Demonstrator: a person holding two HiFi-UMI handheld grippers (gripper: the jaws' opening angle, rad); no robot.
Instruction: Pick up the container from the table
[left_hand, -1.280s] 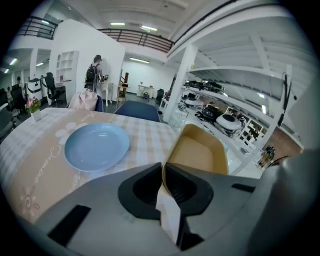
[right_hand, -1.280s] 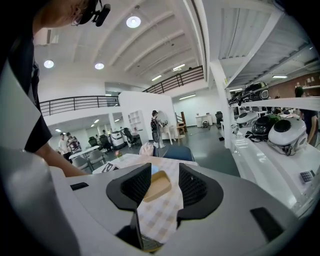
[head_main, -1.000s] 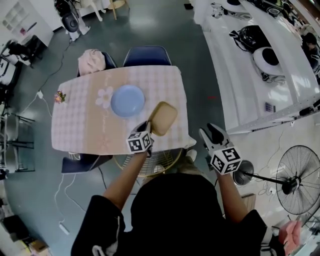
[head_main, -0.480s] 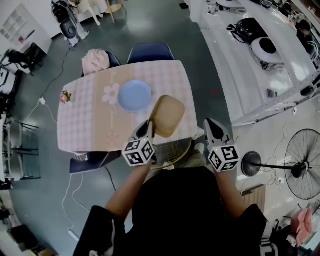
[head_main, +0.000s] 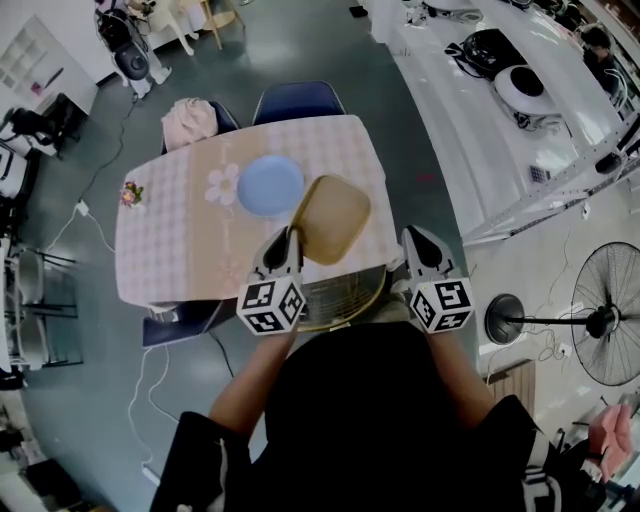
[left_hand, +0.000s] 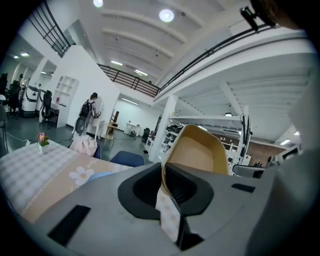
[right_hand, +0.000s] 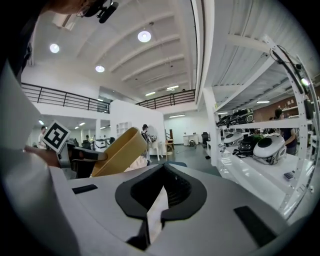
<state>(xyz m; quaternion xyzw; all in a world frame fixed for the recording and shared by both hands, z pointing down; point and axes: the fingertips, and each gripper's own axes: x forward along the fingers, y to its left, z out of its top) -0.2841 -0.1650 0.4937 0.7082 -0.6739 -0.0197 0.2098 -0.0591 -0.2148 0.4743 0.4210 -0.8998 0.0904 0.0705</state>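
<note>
A: Where's the container (head_main: 332, 218)?
B: Off the table (head_main: 170, 250), tilted in the air over its near edge. The left gripper (head_main: 289, 240) pinches its rim, jaws narrow.
A: Anything inside?
B: Only bare tan walls show.
A: The right gripper (head_main: 416, 242)?
B: Jaws together, beside the container, not touching. A blue plate (head_main: 270, 186) lies on the table.
</note>
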